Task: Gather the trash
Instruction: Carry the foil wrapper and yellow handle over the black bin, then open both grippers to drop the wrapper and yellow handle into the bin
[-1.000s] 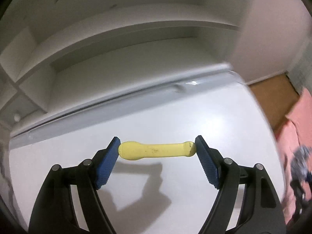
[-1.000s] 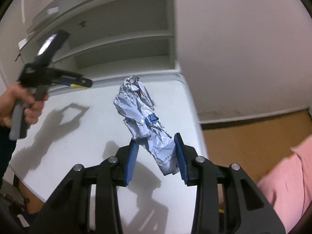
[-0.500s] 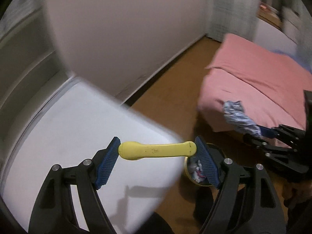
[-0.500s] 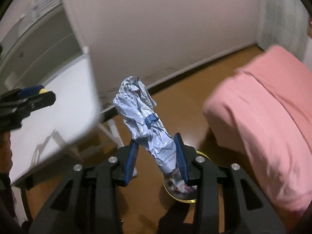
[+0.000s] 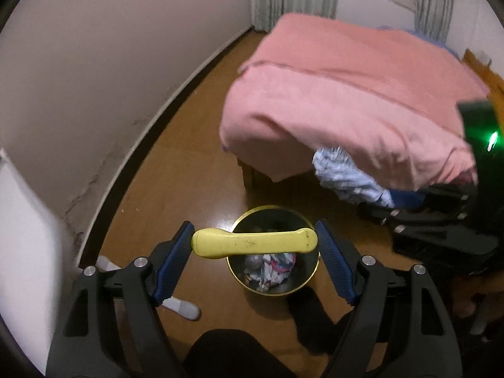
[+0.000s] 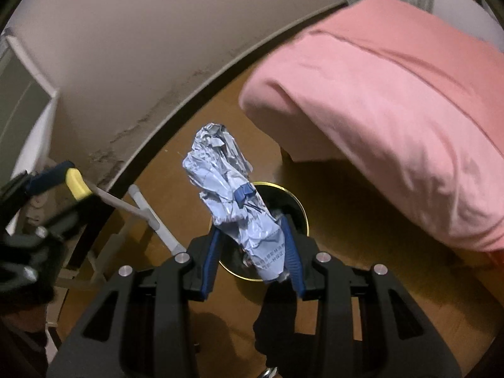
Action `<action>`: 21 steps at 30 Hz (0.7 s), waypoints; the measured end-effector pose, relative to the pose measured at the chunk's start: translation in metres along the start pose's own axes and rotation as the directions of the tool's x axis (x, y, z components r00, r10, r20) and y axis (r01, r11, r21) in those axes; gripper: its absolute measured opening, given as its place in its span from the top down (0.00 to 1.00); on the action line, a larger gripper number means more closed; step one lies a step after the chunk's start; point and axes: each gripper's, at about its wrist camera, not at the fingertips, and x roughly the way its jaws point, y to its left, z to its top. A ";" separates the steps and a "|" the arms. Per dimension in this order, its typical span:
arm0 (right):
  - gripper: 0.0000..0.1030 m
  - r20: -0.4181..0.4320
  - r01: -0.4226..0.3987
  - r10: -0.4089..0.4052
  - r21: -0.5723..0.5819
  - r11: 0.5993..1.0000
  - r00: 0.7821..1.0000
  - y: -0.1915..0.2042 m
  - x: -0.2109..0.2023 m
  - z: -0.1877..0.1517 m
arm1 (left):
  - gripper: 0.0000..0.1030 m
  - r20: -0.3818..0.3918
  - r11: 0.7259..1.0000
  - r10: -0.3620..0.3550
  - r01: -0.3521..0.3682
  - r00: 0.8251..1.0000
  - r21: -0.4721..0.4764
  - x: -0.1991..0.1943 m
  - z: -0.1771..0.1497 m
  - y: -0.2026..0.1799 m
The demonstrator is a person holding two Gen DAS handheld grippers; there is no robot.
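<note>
My left gripper point(image 5: 254, 243) is shut on a yellow plastic piece point(image 5: 252, 243), held crosswise between its blue pads, above a round gold-rimmed trash bin point(image 5: 239, 280) on the floor. The bin holds crumpled trash point(image 5: 271, 267). My right gripper point(image 6: 250, 245) is shut on a crumpled silver-blue wrapper point(image 6: 233, 195) and holds it over the same bin point(image 6: 299, 204). The right gripper and its wrapper point(image 5: 349, 176) also show at the right of the left wrist view. The left gripper's yellow piece point(image 6: 77, 182) shows at the left of the right wrist view.
A bed with a pink cover point(image 5: 346, 88) stands close behind the bin. A white wall with a dark baseboard point(image 5: 151, 132) runs on the left. The white table edge point(image 5: 19, 236) and its grey legs point(image 6: 148, 217) are at the left. The floor is brown wood point(image 5: 176, 176).
Both grippers have swung away from the white table and shelves and now point down at the trash bin on the floor. Each still holds its piece of trash.
</note>
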 end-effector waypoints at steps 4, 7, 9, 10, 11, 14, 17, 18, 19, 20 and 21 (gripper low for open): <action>0.64 -0.039 0.006 -0.005 0.033 0.999 0.999 -0.017 0.019 -0.009 | 0.26 -0.064 0.999 -0.035 0.035 0.997 -0.002 0.035 -0.014 0.000; 0.64 -0.066 0.007 -0.004 0.040 0.999 0.998 -0.022 0.033 -0.010 | 0.26 -0.092 0.999 -0.046 0.045 0.995 -0.010 0.047 -0.022 0.003; 0.64 -0.080 0.003 0.001 0.043 0.999 0.997 -0.024 0.041 -0.011 | 0.26 -0.108 0.999 -0.050 0.049 0.993 -0.015 0.058 -0.025 0.006; 0.64 -0.088 0.000 0.004 0.047 0.999 0.996 -0.024 0.045 -0.011 | 0.26 -0.113 0.999 -0.050 0.048 0.992 -0.016 0.057 -0.028 0.007; 0.64 -0.095 -0.002 0.007 0.050 0.999 0.995 -0.023 0.049 -0.010 | 0.26 -0.119 0.999 -0.050 0.048 0.992 -0.018 0.062 -0.029 0.009; 0.64 -0.111 -0.009 0.014 0.050 0.999 0.994 -0.022 0.059 -0.009 | 0.26 -0.128 0.998 -0.055 0.053 0.990 -0.016 0.075 -0.030 0.010; 0.64 -0.120 -0.015 0.021 0.052 0.999 0.993 -0.018 0.066 -0.006 | 0.26 -0.136 0.998 -0.065 0.063 0.989 -0.019 0.079 -0.031 0.015; 0.64 -0.122 -0.016 0.022 0.052 0.999 0.992 -0.018 0.069 -0.006 | 0.26 -0.138 0.998 -0.067 0.065 0.988 -0.019 0.082 -0.031 0.015; 0.63 -0.123 -0.019 0.025 0.052 0.998 0.992 -0.016 0.071 -0.005 | 0.26 -0.140 0.998 -0.069 0.066 0.988 -0.022 0.084 -0.031 0.016; 0.63 -0.123 -0.020 0.026 0.051 0.999 0.992 -0.015 0.072 -0.003 | 0.26 -0.144 0.997 -0.073 0.071 0.987 -0.025 0.086 -0.031 0.018; 0.63 -0.123 -0.020 0.026 0.050 0.999 0.992 -0.014 0.074 -0.003 | 0.26 -0.146 0.997 -0.077 0.073 0.986 -0.028 0.088 -0.031 0.019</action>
